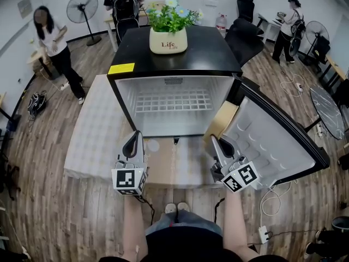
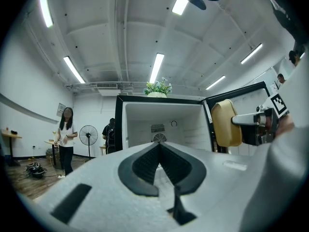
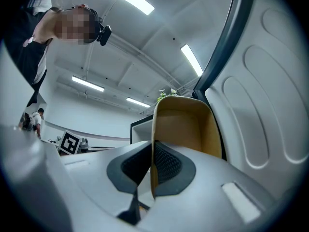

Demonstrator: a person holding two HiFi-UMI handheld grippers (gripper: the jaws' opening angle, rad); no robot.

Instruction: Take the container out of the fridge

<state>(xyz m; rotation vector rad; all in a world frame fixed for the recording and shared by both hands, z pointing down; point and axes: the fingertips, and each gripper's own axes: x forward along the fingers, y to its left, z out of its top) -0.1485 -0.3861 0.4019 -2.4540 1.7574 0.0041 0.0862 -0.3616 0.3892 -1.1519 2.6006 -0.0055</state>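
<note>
Right claw (image 3: 150,163): You have it clenched on the wall of the tan container (image 3: 186,129), one jaw inside the rim and one outside.
Left claw (image 2: 159,151): Jaws together with nothing between them. It hangs low in front of the fridge, apart from the load.
Container position: It is held on edge at the right of the fridge opening, just beside the open door (image 1: 272,135). From the head view it appears clear of the cabinet, with nothing under it but your grip.
Worktop (image 1: 92,124): The white surface carries the fridge, and a bare strip lies in front of the opening.
Fridge (image 1: 207,51): The door stands wide to the right. The interior shows only the wire shelf (image 1: 173,100), and no other item is visible inside.
Fridge top: A flower pot (image 1: 168,40) and a yellow label (image 1: 121,68) sit there, untouched.
Background: People stand well apart at the far walls.
Progress: In my judgement the removal is essentially done. What remains is to carry the container fully clear and set it down, and the door is not yet shut.
Risk: An edge pinch on a thin wall may let the container swing.
</note>
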